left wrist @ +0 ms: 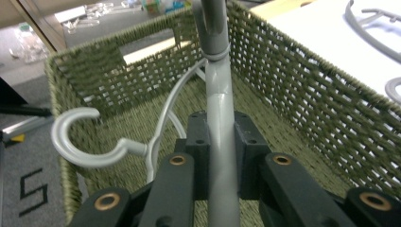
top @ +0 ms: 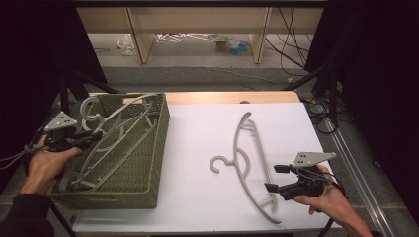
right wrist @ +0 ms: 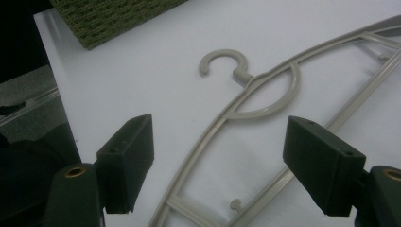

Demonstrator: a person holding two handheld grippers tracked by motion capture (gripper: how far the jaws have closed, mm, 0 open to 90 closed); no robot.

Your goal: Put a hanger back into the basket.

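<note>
Clamping a grey hanger [left wrist: 220, 142] tight in the left gripper [top: 74, 139] jaws, lowering it among others in the woven basket [top: 157, 148] at the bench's left. Holding the right gripper [right wrist: 220, 165] jaws wide and empty over the beige hanger [top: 249, 168] lying flat right of centre, likely next.

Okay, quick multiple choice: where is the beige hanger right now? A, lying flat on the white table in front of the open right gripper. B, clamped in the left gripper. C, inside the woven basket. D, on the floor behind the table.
A: the beige hanger lies flat on the white table, the right gripper open just beside it; the left gripper is shut on a grey hanger over the basket.
</note>
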